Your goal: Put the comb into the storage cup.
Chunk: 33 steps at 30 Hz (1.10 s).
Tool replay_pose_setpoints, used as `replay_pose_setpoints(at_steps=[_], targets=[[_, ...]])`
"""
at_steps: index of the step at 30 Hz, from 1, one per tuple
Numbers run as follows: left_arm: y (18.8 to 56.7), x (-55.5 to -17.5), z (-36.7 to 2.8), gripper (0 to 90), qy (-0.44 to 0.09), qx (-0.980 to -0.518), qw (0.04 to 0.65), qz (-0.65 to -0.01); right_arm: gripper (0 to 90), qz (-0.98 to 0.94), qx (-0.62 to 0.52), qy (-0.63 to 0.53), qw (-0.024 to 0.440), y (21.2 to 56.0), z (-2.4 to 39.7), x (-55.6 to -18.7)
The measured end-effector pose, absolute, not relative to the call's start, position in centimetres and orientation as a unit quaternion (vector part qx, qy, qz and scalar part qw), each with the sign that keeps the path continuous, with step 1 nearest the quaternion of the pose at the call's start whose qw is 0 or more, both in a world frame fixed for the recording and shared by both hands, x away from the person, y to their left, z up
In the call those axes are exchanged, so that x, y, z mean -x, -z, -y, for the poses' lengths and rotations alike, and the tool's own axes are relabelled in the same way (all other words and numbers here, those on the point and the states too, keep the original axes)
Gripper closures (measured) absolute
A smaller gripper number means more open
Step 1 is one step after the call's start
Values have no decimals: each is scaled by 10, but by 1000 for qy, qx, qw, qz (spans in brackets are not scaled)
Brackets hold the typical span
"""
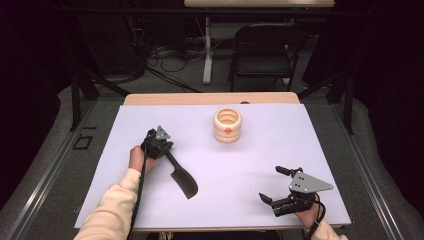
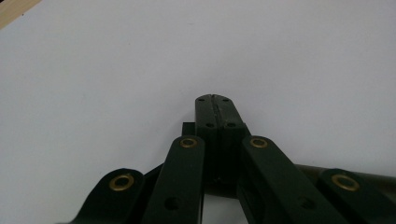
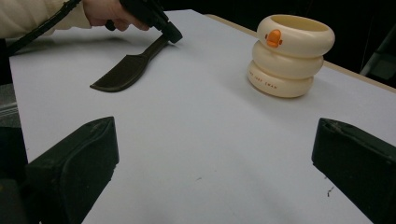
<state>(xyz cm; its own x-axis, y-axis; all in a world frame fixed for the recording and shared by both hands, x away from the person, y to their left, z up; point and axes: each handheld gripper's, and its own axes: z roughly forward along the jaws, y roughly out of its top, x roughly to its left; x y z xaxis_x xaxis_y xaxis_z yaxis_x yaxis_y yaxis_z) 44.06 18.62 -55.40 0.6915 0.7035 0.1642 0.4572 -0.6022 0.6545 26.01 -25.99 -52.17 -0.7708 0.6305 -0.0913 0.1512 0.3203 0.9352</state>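
Left gripper [image 1: 165, 152], left of centre, clenched apparently on spatula [image 1: 184, 181] handle; keep blade level toward holder [image 1: 227, 125]. Right gripper [image 1: 274, 186] released, lower right.

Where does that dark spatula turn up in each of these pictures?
High view: the spatula lies left of centre on the white table, handle in the left gripper.
Left gripper view: a dark handle runs right behind the shut jaws; probably it.
Right gripper view: upper left, blade on the table.
Shared landmark: the white table.
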Motion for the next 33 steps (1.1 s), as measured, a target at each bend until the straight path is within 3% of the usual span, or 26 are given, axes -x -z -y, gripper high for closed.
replay_pose_setpoints(at_steps=[33], targets=[[555, -416, -217, 894, -198, -876, 275, -342, 2, -782, -250, -522, 229, 522, 259, -261]])
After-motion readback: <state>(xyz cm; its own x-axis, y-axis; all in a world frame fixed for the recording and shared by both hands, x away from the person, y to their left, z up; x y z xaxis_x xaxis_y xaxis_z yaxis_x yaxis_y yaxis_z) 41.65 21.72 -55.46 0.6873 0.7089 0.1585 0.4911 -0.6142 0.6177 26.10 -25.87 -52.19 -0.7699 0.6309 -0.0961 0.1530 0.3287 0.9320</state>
